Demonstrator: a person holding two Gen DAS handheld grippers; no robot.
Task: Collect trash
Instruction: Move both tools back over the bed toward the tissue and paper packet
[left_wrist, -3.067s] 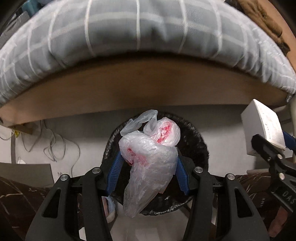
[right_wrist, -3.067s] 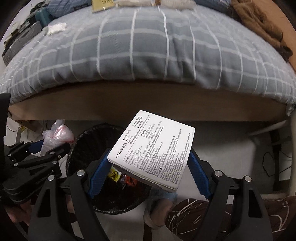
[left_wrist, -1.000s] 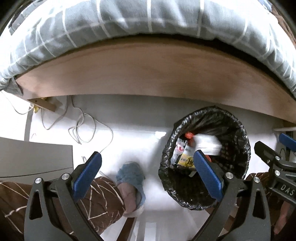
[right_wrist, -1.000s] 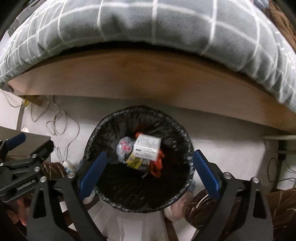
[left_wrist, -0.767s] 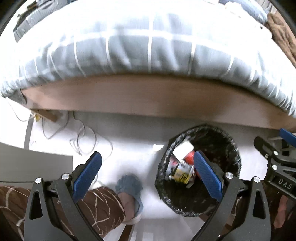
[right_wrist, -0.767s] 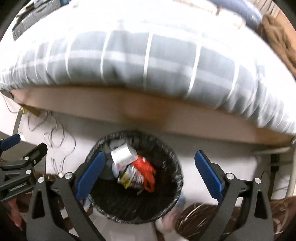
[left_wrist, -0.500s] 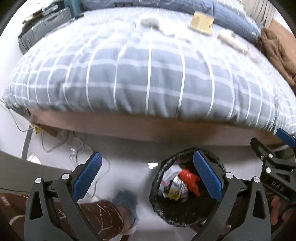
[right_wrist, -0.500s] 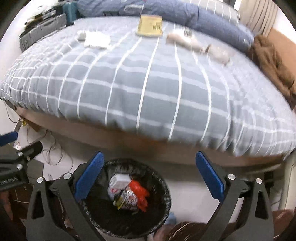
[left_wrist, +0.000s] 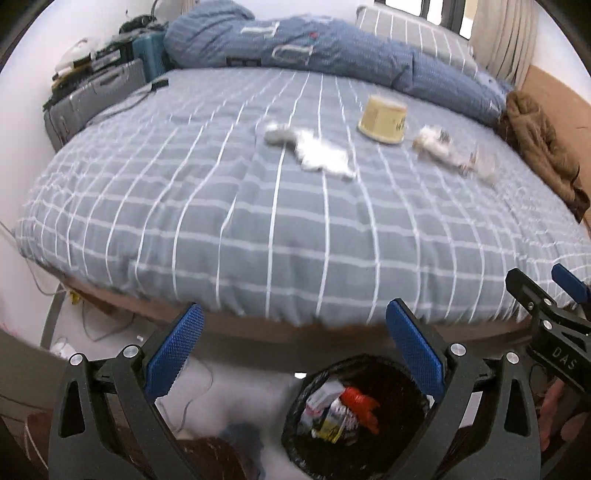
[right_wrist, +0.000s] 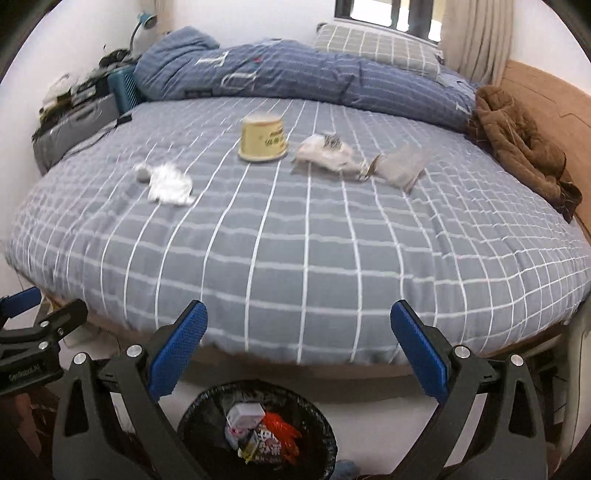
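Observation:
Both grippers are open and empty, held above the floor at the bed's near edge. My left gripper (left_wrist: 293, 345) and my right gripper (right_wrist: 299, 345) face the bed. On the grey checked bedspread (right_wrist: 295, 240) lie a crumpled white tissue (right_wrist: 168, 184), a yellow paper cup (right_wrist: 263, 142) upside down, a crumpled white wrapper (right_wrist: 325, 153) and a clear plastic bag (right_wrist: 402, 166). The same tissue (left_wrist: 317, 153) and cup (left_wrist: 382, 120) show in the left wrist view. A black-lined trash bin (right_wrist: 325, 424) on the floor below holds a white box and red and yellow wrappers; it also shows in the left wrist view (left_wrist: 399, 373).
A blue duvet (right_wrist: 277, 70) and a checked pillow (right_wrist: 373, 42) lie at the bed's far end. A brown garment (right_wrist: 517, 136) lies by the wooden headboard at right. Suitcases (left_wrist: 96, 92) stand at the far left. Cables (left_wrist: 92, 325) trail on the floor under the bed edge.
Both grippers let go of the plastic bag and the white box into the bin, then rose and tilted up from the bin to face the bed top.

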